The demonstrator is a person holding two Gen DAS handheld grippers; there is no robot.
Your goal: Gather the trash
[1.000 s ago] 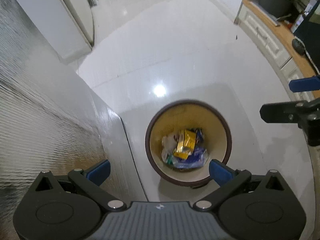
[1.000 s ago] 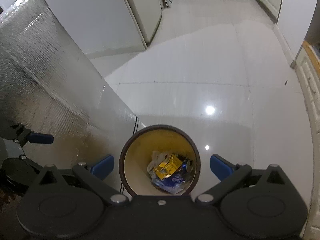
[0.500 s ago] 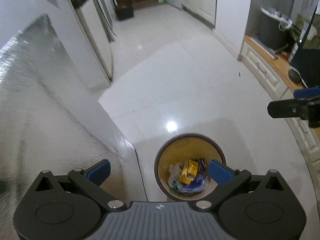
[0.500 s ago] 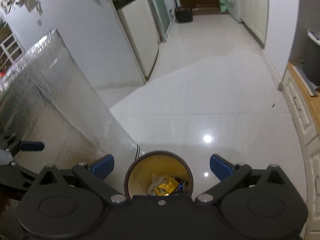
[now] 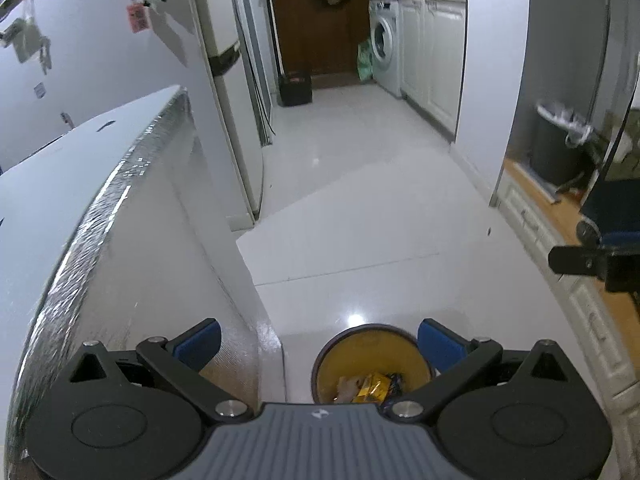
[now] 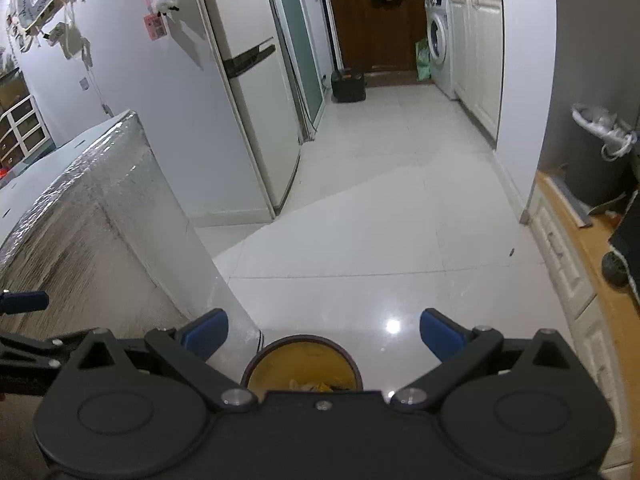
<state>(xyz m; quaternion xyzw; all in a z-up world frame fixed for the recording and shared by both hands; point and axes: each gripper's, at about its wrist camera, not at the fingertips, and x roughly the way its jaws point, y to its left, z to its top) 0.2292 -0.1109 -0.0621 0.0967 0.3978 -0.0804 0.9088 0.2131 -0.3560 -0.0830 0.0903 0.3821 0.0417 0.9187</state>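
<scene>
1. Hovering above a white tiled floor (image 5: 360,216), the left gripper (image 5: 318,342) with blue-padded fingers (image 5: 200,340) spread wide, nothing between them.
2. Held the same way, the right gripper (image 6: 324,330): blue pads (image 6: 440,334) well apart, empty.
3. Standing on the floor below both grippers, a round trash bin (image 5: 332,350) with a dark brown rim and yellow inner wall; low in the left wrist view, just inside the right-hand finger; low and centred in the right wrist view (image 6: 304,344), partly cut off by the gripper body.
4. Lying inside the bin, the trash (image 5: 372,386): a yellow wrapper, something pale beside it, a dark blue piece to its right; in the right wrist view only a sliver of yellow and pale scraps showing.
5. Rising just left of the bin, a tall block wrapped in silvery foil (image 5: 132,264), with a flat pale top; seen also at the left of the right wrist view (image 6: 100,216).
6. Showing at the right edge of the left wrist view, a black arm and blue pad of the other gripper; at the left edge of the right wrist view, likewise a blue pad of the left one.
7. Standing farther back: a pale fridge (image 6: 256,92), a washing machine (image 5: 386,50) by white cabinets, a dark wooden door (image 6: 372,16), and a grey lined bin (image 6: 600,160) on a wood-topped unit at the right.
</scene>
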